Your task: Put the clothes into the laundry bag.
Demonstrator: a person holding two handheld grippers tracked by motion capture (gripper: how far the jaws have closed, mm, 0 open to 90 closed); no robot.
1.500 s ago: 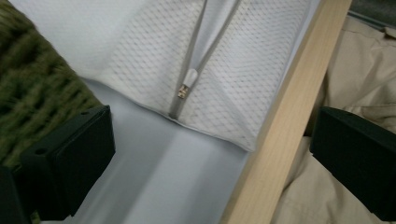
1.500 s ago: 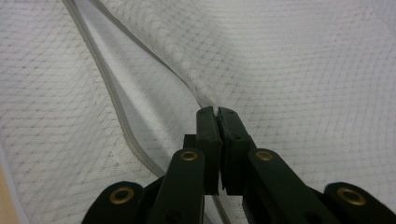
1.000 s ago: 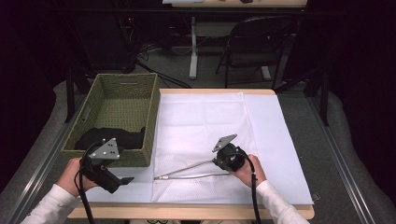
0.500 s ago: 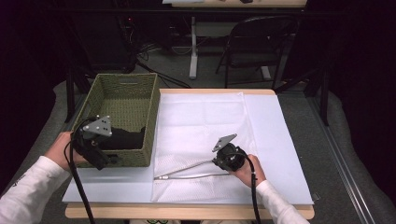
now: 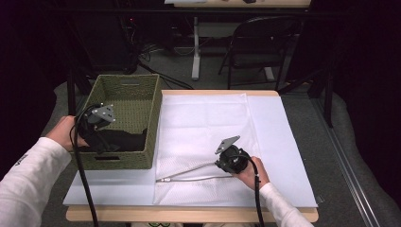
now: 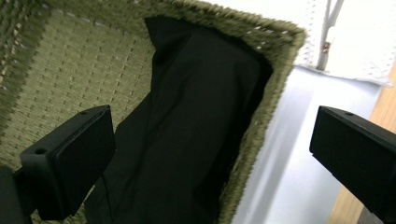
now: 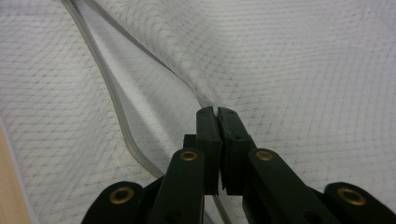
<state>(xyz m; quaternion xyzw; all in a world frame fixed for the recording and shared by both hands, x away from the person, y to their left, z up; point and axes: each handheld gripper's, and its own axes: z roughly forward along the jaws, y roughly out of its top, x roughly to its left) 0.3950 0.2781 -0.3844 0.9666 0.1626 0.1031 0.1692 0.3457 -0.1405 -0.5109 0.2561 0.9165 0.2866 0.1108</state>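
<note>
The right tool [image 7: 217,112] is pinched tight on the zipper edge of the white mesh bag [image 5: 208,127] lying flat on the tabletop [image 5: 108,189]. Farther off, the left tool [image 5: 101,142] hangs wide apart over the black cloth [image 6: 187,130] in the green basket [image 5: 127,85] — it looks set to dip and grab next.

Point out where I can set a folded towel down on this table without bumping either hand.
Best is the far right part of the white mesh bag, between the basket and the table's right edge. The bare strip in front of the basket is narrow. Crowded: the basket's near end with the black cloth and left gripper, and where the right gripper pinches the bag's opening.
</note>
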